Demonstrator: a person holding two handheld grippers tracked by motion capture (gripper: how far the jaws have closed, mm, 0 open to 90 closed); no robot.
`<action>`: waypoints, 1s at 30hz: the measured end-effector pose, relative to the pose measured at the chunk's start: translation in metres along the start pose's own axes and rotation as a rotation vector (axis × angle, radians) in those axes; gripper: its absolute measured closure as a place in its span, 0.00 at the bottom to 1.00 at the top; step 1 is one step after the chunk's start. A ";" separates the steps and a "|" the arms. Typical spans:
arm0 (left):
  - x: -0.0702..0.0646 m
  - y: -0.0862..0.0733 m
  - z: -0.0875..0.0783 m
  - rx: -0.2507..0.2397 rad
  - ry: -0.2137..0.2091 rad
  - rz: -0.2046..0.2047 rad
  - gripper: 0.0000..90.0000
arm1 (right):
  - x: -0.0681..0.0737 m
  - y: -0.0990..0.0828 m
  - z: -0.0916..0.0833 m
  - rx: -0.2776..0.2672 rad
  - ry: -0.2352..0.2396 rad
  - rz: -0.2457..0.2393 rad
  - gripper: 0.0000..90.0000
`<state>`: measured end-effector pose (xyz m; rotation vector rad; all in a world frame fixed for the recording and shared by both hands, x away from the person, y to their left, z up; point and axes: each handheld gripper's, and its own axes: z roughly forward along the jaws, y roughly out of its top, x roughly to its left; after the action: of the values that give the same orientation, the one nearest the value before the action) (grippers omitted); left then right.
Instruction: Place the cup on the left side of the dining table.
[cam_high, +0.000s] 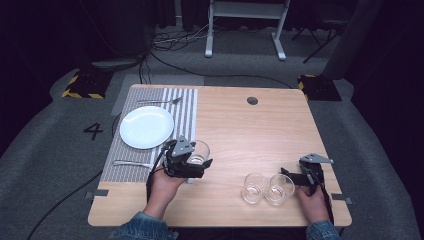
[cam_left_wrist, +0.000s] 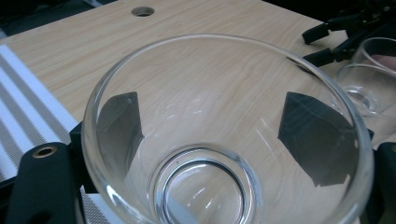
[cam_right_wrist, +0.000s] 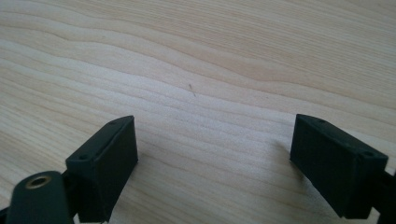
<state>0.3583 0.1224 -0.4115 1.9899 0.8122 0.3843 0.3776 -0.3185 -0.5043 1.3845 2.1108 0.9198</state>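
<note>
A clear glass tumbler (cam_high: 200, 150) stands at the right edge of the striped placemat (cam_high: 187, 107), and my left gripper (cam_high: 199, 162) is shut on it. In the left gripper view the tumbler (cam_left_wrist: 224, 93) fills the space between the jaws of my left gripper (cam_left_wrist: 215, 135), whose pads press on its two sides. Two more empty glasses (cam_high: 253, 188) (cam_high: 280, 189) stand side by side near the front edge. My right gripper (cam_high: 290, 176) is open just right of them. In the right gripper view, bare wood lies between the jaws of my right gripper (cam_right_wrist: 215, 158).
A white plate (cam_high: 147, 127) sits on the placemat, with a fork (cam_high: 160, 101) behind it and another piece of cutlery (cam_high: 132, 163) in front. A round cable hole (cam_high: 252, 100) is at the back of the wooden table (cam_high: 250, 130).
</note>
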 end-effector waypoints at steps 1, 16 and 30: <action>0.000 0.000 0.000 0.000 0.000 0.000 0.22 | 0.000 0.000 0.000 0.000 0.000 0.000 0.17; 0.039 -0.016 0.006 0.029 0.142 -0.098 0.22 | 0.000 0.000 0.000 0.000 0.000 0.000 0.17; 0.070 -0.029 0.019 0.088 0.232 -0.187 0.22 | 0.000 0.000 0.000 -0.001 -0.003 0.001 0.17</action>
<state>0.4087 0.1677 -0.4500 1.9528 1.1694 0.4823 0.3773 -0.3182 -0.5044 1.3861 2.1070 0.9184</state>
